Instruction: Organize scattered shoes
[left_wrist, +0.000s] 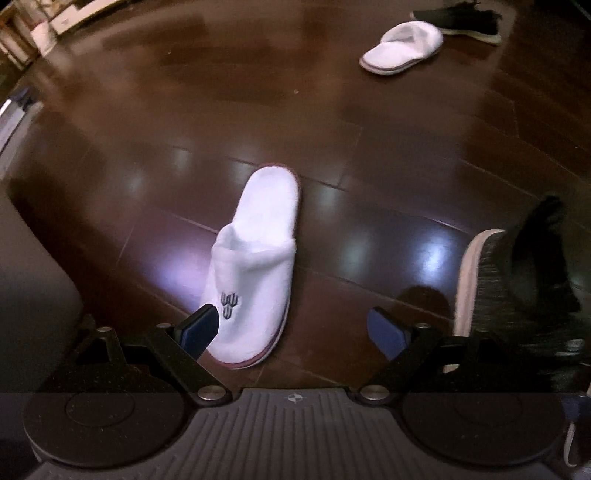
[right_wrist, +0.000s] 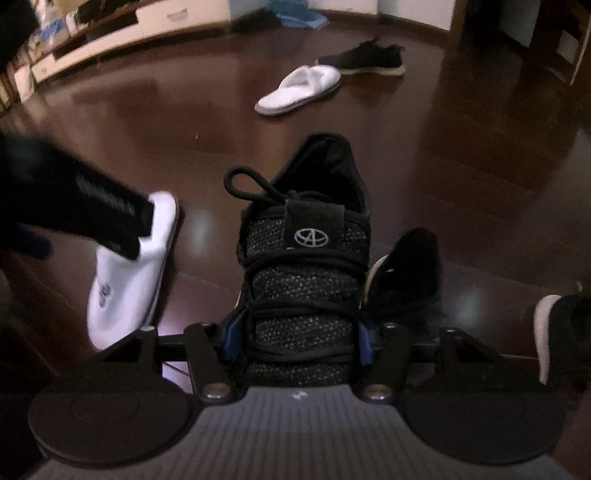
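Nearest, the right gripper (right_wrist: 297, 334) is clamped across the laced middle of a black knit sneaker (right_wrist: 306, 266), its long axis running straight away from the claw, heel farthest; the left gripper (left_wrist: 293, 330) hangs with its pads wide apart and holding nothing — a white slipper (left_wrist: 258, 258) lies on the dark wood floor (left_wrist: 184, 129) just ahead, toe end near the left pad, its length pointing away and a little right, so the left hand is nearer; farther off, well apart, a second white slipper (left_wrist: 402, 48) rests beside another black sneaker (left_wrist: 461, 22).
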